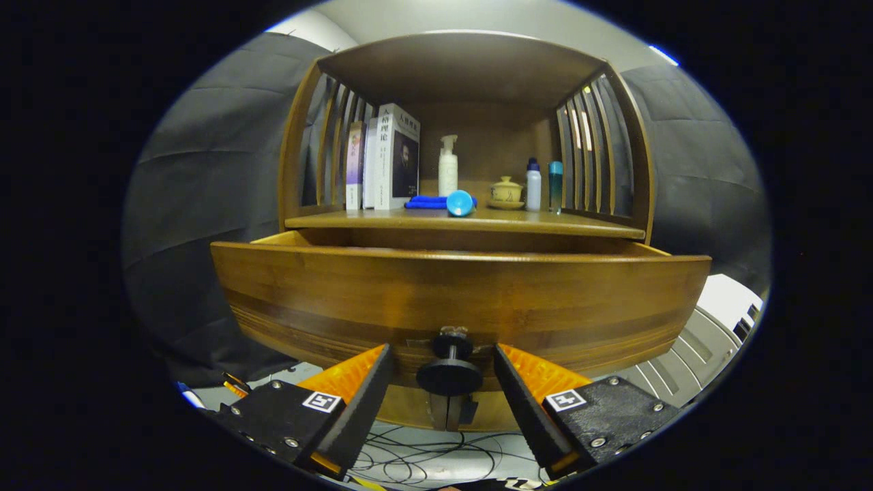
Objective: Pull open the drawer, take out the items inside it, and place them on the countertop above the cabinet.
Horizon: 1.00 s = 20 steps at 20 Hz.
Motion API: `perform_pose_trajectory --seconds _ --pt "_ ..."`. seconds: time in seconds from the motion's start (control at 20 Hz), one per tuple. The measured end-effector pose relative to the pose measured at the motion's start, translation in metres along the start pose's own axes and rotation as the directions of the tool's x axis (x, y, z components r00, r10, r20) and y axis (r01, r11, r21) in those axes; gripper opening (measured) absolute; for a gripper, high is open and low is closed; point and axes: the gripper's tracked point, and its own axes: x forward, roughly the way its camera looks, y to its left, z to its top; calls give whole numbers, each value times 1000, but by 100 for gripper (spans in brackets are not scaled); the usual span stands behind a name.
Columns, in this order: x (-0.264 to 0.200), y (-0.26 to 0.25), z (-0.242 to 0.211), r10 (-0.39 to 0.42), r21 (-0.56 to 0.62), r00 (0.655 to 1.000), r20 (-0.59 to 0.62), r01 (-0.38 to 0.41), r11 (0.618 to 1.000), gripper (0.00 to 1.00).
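The wooden drawer (460, 286) stands pulled out from the cabinet, its front panel close ahead of me. Its dark round knob (449, 372) sits between my fingers. My gripper (443, 358) is open, the fingers spread on either side of the knob with a gap on both sides. The drawer's inside is hidden behind the front panel. Above it lies the wooden countertop (566, 224), with a blue cup (460, 202) lying on its side and a blue cloth (425, 202) beside it.
On the countertop stand several books (389, 160) at the left, a white pump bottle (447, 166), a small lidded tea bowl (507, 191), and two small bottles (543, 184) at the right. Slatted wooden sides and a top shelf enclose it. Cables (436, 460) lie on the floor below.
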Motion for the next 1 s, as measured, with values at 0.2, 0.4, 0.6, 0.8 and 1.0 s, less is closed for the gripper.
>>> perform_pose_trajectory --seconds 0.2,0.4,0.6,0.8,1.0 --pt "14 -1 -1 -6 -8 1000 -11 6 1000 93" --pt "26 -2 1 -9 -11 1000 -14 9 1000 93" --pt "40 -4 4 -12 -9 1000 -2 12 1000 93" --pt "56 -6 6 -23 -28 1000 1 23 999 92" --pt "68 -7 7 -35 -39 999 6 35 999 92"
